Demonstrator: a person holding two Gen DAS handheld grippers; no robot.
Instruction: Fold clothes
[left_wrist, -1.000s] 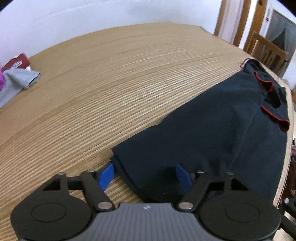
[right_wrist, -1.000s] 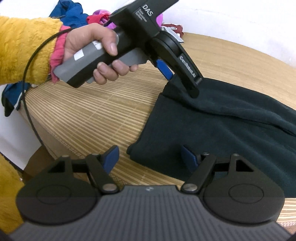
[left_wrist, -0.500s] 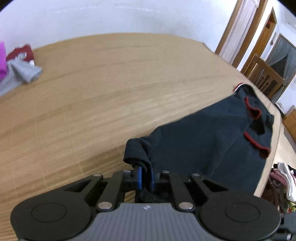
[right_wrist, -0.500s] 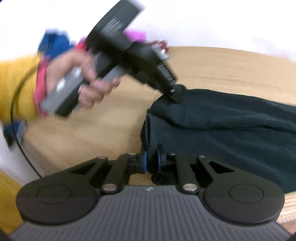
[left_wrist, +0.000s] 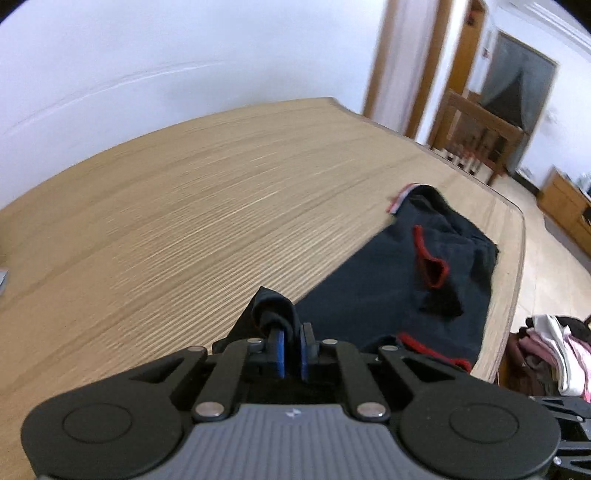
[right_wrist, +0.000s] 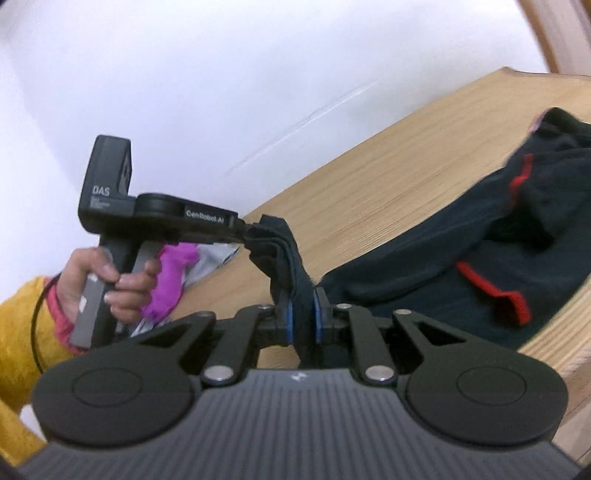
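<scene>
Left wrist view shows the left gripper (left_wrist: 291, 349) with its two blue pads (left_wrist: 280, 350) squeezed together on a bunched corner of the dark garment (left_wrist: 391, 291). The cloth sticks up in a little lump just past the pads. The rest of the garment lies spread on the wooden table (left_wrist: 184, 221), near the table's right edge, with red trim (left_wrist: 430, 264) along some of its openings. A pile of pink and white clothes (left_wrist: 554, 350) sits low down beyond the table edge. A wooden chair (left_wrist: 476, 133) stands farther back, by a doorway.

Right wrist view shows the right gripper (right_wrist: 302, 320) pinched shut on another part of the same dark garment (right_wrist: 424, 258). Its blue pads (right_wrist: 289, 320) press on a thick fold of cloth that runs between them. The cloth goes up from there to the left gripper (right_wrist: 245, 230), which has hold of the other corner, so that bit hangs in the air between the two tools. The far end of the garment rests on the table (right_wrist: 388, 162). A hand (right_wrist: 107, 284) in a fuzzy yellow sleeve (right_wrist: 22, 332) grips the handle of the left tool. Behind that hand lie some purple and grey clothes (right_wrist: 173, 280) on the table. This view is a bit blurry.
</scene>
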